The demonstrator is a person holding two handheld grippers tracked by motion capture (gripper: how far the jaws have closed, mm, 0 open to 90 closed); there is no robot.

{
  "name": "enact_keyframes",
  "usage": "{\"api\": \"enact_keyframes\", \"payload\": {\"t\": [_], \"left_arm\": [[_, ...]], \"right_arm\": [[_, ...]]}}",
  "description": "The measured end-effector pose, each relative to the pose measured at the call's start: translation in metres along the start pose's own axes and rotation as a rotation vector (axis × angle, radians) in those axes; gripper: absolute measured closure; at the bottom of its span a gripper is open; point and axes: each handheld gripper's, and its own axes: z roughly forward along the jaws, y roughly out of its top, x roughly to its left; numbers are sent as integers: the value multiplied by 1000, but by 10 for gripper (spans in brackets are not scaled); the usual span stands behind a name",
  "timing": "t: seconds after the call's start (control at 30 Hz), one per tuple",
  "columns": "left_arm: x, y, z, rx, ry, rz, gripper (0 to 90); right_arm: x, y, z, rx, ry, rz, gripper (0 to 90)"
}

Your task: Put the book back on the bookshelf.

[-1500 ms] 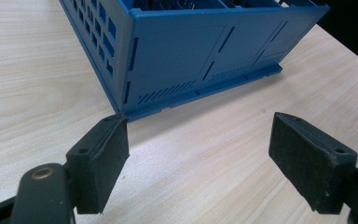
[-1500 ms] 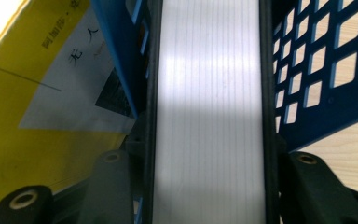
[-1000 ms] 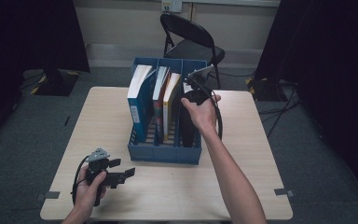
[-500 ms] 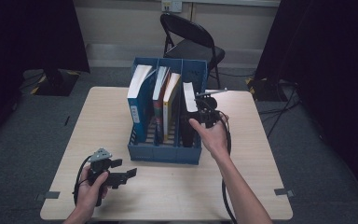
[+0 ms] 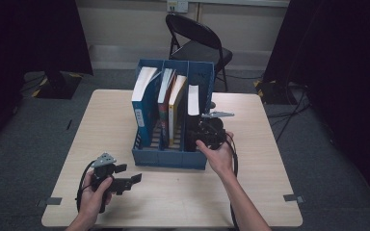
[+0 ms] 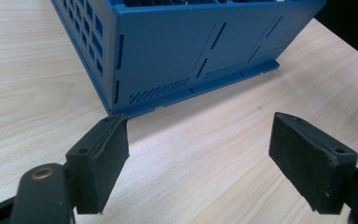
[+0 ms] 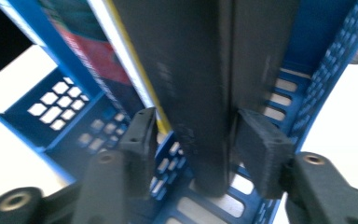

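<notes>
Landmark: blue rack (image 5: 171, 156) with three slots, standing mid-worktop (image 5: 270, 159).
Black book (image 5: 193, 103): upright in the rack's right slot, spine toward the person, near the slot's left divider.
Black book, right gripper view (image 7: 200, 93): it rises between the two jaws and its lower edge stands on the slatted floor of the rack (image 7: 51, 112).
Right tool (image 5: 207, 137): at the rack's near right corner, reaching into the right slot at the foot of the black book.
Right tool state (image 7: 200, 135): jaws half spread and just been closing, the black book between them; the right pad lies against its cover, the left pad stands a little off, so the grip looks not yet firm.
Left tool (image 5: 125, 179): on the person's side of the rack, near its front left corner, held low over the worktop, pointing along the rack's front.
Left tool state (image 6: 205, 154): jaws wide apart with nothing between them, bare worktop (image 6: 205, 130) under them, the rack's corner (image 6: 116, 109) just beyond the left pad.
Other books (image 5: 166, 103): upright in the rack's left and middle slots.
Chair (image 5: 197, 45): beyond the rack, past the worktop's far edge.
</notes>
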Motion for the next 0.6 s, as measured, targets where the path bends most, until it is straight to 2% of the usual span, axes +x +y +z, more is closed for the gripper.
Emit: {"api": "enact_keyframes", "payload": {"t": [0.17,0.27,0.5,0.6], "left_arm": [[2,0,-1,-1,5,-6,196],[2,0,-1,-2,2,-4,196],[1,0,-2,-2,2,5,196],[2,0,0,-2,5,-7,197]], "right_arm": [[-6,-4,8,-9,20,-13,472],[-4,-5,11,-24,13,-38,481],[-7,1,19,-31,13,-44,507],[-7,4,21,-26,4,-58,491]]}}
